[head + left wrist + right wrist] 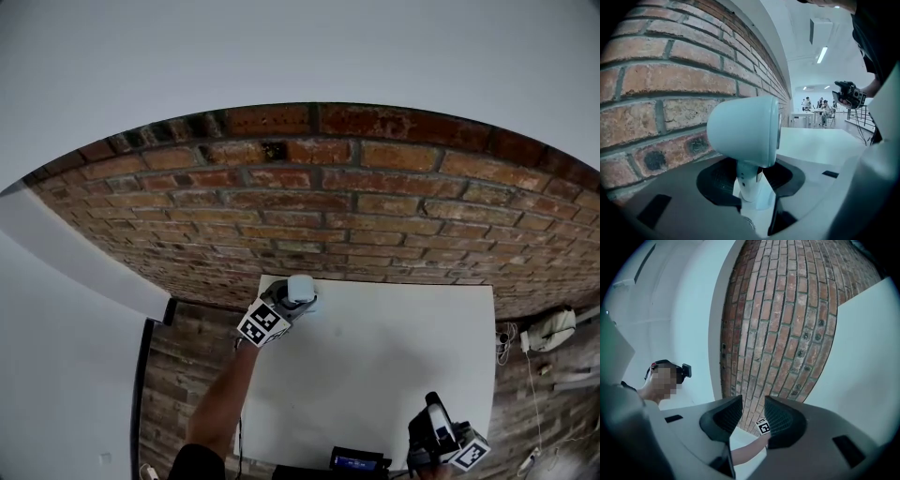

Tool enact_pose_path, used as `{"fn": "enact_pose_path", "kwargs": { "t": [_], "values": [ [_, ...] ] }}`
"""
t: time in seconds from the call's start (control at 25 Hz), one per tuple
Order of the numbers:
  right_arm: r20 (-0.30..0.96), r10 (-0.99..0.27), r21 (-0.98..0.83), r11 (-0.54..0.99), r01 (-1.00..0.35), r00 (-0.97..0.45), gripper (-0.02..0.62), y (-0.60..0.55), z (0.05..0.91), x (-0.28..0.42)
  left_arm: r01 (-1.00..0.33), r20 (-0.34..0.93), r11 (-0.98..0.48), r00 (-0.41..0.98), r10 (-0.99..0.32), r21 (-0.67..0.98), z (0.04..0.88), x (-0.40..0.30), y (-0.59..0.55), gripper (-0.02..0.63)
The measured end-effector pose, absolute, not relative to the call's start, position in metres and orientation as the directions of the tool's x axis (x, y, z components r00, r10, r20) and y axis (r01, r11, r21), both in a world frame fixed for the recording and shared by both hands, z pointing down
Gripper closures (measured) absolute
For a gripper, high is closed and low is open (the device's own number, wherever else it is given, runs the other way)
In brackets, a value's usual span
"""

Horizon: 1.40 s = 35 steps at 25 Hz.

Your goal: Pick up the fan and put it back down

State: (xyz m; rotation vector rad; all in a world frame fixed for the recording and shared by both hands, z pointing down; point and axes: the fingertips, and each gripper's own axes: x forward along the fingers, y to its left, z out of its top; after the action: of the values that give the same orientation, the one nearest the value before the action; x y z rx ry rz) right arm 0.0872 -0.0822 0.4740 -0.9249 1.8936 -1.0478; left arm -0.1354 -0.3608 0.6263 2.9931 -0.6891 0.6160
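Note:
A small pale fan [300, 289] with a round head is at the far left corner of the white table [394, 347], close to the brick wall [375, 206]. My left gripper [291, 303] reaches it from the near side. In the left gripper view the fan [745, 129] stands upright, and its stem sits between the black pads [717, 180] of my left gripper [757, 183], which is shut on it. My right gripper [433, 412] hovers by the table's near right edge. Its jaws [753, 416] stand apart with nothing between them.
A dark device with a blue screen [358, 460] lies at the table's near edge. Cables and a white object [548, 330] are on the floor at the right. A white wall panel [66, 309] stands to the left. Distant people sit at tables [820, 110].

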Motion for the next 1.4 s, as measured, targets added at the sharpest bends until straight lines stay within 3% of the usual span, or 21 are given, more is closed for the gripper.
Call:
{"fn": "enact_pose_path", "kwargs": {
  "t": [0.72,1.4],
  "values": [
    [-0.227,-0.662,-0.881,0.452,-0.139,-0.715,0.463,-0.166,0.483,-0.03,-0.437,0.39,-0.895,0.811,-0.437,-0.095,0.649,-0.14,-0.381,0.432],
    [-0.178,-0.647,-0.89,0.427,-0.159,-0.741,0.463,-0.155,0.497,-0.038,-0.375,0.401,-0.924,0.837,-0.372,-0.076,0.666,-0.141,-0.392,0.432]
  ]
}}
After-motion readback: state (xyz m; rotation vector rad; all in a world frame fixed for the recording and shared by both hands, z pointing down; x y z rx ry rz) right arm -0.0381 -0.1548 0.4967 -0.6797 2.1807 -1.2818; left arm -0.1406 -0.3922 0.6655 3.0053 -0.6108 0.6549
